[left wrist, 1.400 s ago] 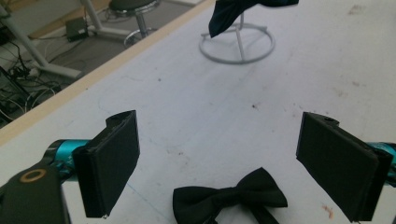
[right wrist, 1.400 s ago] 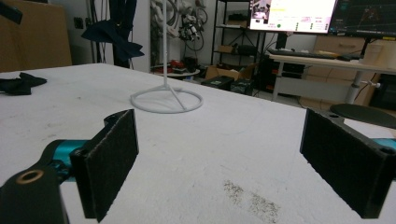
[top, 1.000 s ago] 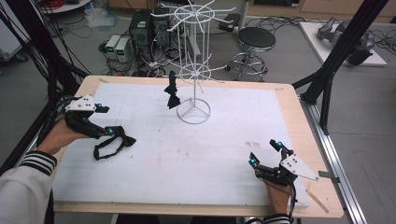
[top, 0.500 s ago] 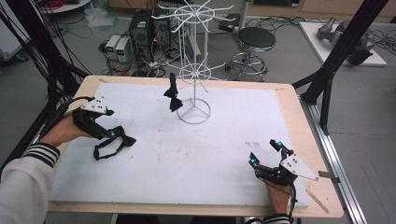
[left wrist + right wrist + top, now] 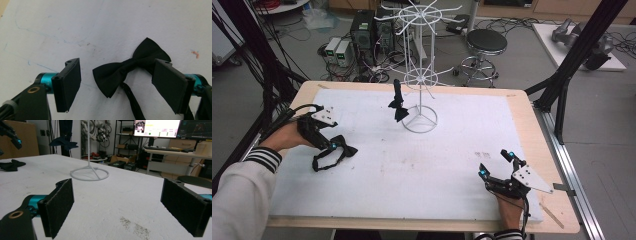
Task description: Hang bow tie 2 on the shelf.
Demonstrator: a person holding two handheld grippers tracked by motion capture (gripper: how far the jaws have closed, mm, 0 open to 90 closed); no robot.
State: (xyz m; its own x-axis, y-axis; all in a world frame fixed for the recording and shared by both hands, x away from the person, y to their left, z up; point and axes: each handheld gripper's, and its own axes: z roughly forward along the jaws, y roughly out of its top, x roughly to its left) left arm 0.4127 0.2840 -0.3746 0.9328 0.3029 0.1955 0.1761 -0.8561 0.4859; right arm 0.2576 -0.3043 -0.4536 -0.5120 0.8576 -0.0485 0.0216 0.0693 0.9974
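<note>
A black bow tie (image 5: 334, 152) with its strap lies on the white table cover at the left. My left gripper (image 5: 332, 145) hovers right over it, open; in the left gripper view the bow tie (image 5: 130, 68) lies between the two wide-apart pads (image 5: 71, 82), not touching either. A second black bow tie (image 5: 398, 102) hangs from a low arm of the white wire rack (image 5: 419, 75) at the back middle. My right gripper (image 5: 495, 163) rests open near the front right edge, with nothing between its fingers (image 5: 58, 205). It looks toward the rack's base (image 5: 89, 173).
The white cover (image 5: 447, 165) spans most of the wooden table (image 5: 539, 135). Beyond the far edge stand computer boxes (image 5: 362, 35), a black stool (image 5: 486, 42) and cables. Black frame posts (image 5: 562, 75) rise at the right and left.
My left gripper has moved a little right and toward the near edge, closing in over the bow tie on the table. The right gripper has stayed still.
</note>
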